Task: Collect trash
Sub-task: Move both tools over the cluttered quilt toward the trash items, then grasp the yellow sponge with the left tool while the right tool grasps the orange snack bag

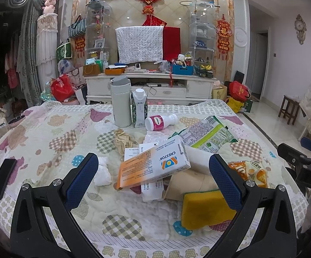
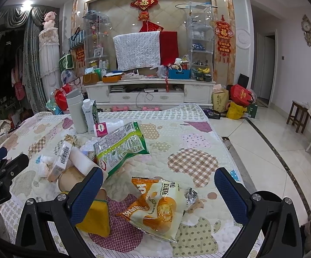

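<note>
Both jaws apart, empty. R gripper (image 2: 158,190) over orange snack bag (image 2: 159,206) nr bed (image 2: 194,129) front edge; pinch the crimped end, not the slick middle. L gripper (image 1: 153,172) over Crestor box (image 1: 155,163).

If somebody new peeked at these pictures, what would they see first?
Probably the heap of trash on the patchwork quilt: a white and orange Crestor box sits on top of it, between the open left gripper fingers. Over by the open right gripper lies a bright orange snack bag. At the quilt's far side, a tall pale flask stands upright.
</note>
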`<state>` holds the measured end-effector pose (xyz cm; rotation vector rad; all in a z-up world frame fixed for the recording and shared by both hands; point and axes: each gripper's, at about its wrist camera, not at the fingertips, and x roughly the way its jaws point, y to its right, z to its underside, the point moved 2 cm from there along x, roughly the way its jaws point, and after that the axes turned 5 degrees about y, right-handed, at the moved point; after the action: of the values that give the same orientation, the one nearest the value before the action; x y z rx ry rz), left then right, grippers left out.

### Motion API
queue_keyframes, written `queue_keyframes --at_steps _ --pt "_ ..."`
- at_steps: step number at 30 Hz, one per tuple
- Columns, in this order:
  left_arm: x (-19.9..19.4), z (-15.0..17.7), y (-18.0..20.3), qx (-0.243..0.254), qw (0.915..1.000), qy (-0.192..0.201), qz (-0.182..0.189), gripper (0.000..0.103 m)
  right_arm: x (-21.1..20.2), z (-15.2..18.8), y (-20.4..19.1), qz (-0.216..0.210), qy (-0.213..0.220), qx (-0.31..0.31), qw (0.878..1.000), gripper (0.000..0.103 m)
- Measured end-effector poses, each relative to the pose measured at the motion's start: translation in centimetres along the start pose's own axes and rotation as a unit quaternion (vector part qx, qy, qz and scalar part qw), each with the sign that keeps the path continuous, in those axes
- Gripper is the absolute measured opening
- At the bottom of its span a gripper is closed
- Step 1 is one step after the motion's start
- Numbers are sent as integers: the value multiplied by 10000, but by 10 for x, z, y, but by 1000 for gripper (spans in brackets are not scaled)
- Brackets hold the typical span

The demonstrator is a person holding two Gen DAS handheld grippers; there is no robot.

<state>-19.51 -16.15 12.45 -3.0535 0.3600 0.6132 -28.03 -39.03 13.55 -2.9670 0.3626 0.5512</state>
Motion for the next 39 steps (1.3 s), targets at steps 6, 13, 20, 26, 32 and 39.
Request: queue_keyframes --at_steps 6,13,20,26,32,39 --pt "-1 2 4 5 10000 -11 15 102 0 1 0 2 -4 -16 10000 103" --pt "0 6 5 -6 10000 -51 44 102 0 1 2 4 -27 -21 10000 103" --pt "0 6 5 -8 10000 -55 47 102 0 2 2 3 -43 -23 10000 103" --pt "-1 9 7 -10 9999 -88 54 102 0 4 3 11 -68 -10 10000 103" --pt "0 12 8 -12 9999 -138 74 102 2 4 4 10 -102 -23 9999 103" --pt "1 12 4 -12 9998 -174 32 102 5 5 5 1 -130 25 9999 103"
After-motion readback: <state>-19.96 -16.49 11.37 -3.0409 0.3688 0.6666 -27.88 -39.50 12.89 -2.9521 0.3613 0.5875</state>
